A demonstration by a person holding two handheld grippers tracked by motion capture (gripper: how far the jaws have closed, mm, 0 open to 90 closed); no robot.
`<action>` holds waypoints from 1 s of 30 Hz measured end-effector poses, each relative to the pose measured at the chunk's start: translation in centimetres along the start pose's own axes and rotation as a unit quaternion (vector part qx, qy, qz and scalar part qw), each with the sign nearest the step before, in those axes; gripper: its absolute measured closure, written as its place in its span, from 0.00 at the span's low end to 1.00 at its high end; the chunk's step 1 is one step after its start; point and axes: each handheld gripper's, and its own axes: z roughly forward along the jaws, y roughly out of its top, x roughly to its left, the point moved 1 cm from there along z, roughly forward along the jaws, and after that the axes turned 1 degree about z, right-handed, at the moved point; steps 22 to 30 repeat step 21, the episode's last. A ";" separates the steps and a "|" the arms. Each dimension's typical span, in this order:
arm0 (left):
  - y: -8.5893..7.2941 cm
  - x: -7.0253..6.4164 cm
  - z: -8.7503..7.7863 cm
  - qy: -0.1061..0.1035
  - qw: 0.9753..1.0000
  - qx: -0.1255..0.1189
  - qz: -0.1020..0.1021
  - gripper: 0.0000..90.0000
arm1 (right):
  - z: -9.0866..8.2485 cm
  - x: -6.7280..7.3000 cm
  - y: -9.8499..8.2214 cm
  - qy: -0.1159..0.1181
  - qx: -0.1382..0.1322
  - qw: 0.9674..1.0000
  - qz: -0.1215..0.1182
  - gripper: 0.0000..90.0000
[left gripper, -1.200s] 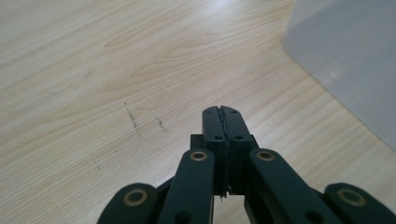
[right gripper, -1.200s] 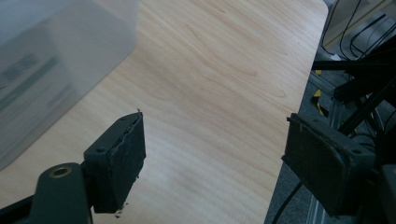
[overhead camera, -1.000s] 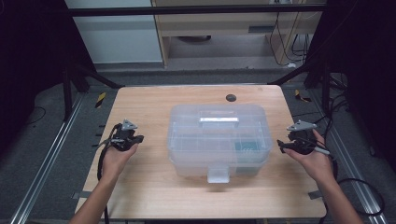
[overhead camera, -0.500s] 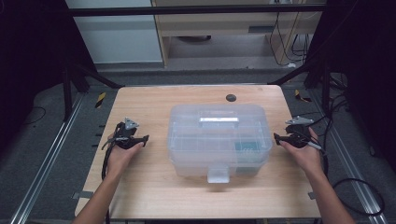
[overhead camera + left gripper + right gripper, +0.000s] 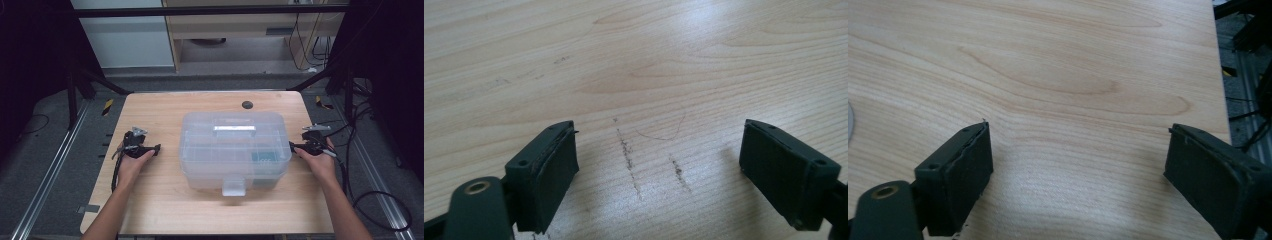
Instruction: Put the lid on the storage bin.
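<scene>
While the wooden counter carries everything here, the biggest thing on it is the clear plastic box, lid on, sitting near the middle with its front latch facing the person and a pale handle lying flat on top. Something teal shows through the wall at its right front corner — too blurred to name. A small dark round spot lies on the counter behind the box, well apart from it.

The left gripper rests low over the counter to the left of the box, near it but apart, pointing toward its side. Its jaws have just been opening and stand wide, with bare, scuffed wood between them in the left gripper view.

The right gripper sits at the box's right side, its tip just beside the wall — whether it touches cannot be told. Its jaws have likewise just been opening; they stand wide apart over plain wood, holding nothing.
</scene>
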 end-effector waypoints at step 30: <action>-0.1 0.3 0.6 0.018 0.999 0.014 -0.042 0.00 | 0.8 1.5 0.0 -0.023 -0.001 0.998 0.059 0.00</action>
